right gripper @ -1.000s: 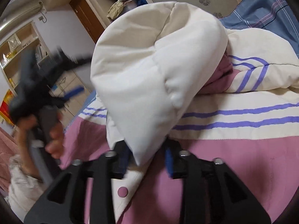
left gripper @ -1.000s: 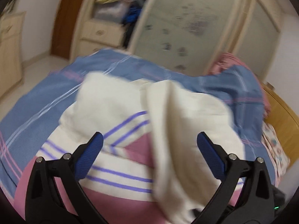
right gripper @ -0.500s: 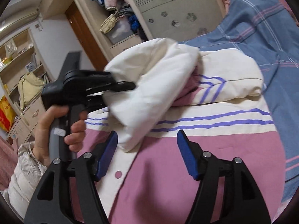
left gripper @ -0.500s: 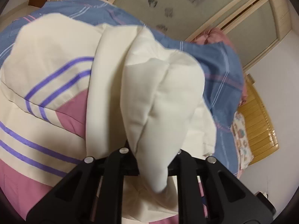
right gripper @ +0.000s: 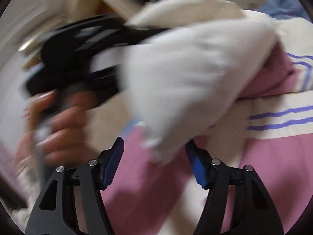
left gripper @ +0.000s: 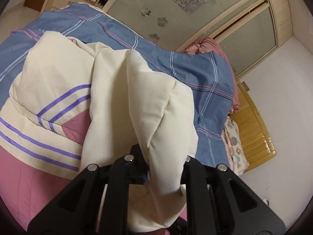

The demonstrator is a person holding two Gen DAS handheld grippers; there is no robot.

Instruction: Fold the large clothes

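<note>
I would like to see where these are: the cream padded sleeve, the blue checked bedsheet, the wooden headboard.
cream padded sleeve (left gripper: 156,101), left wrist view, on its puffy middle.
blue checked bedsheet (left gripper: 205,82), left wrist view, on a bare stretch.
wooden headboard (left gripper: 254,129), left wrist view, on its slats.

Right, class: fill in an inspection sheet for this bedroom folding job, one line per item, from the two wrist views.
Surface: bed with blue checked sheet.
Job's things: padded jacket, cream and pink with purple stripes, lying on the bed; its cream flap is lifted.
Clutter: pink bundle and floral cloth by the headboard.
Grippers: left gripper shut on the flap; right gripper closing, the flap's tip between its pads; hand on the left handle.
Cables: nothing seen.
Surroundings: wardrobe with frosted doors, wooden headboard.
</note>
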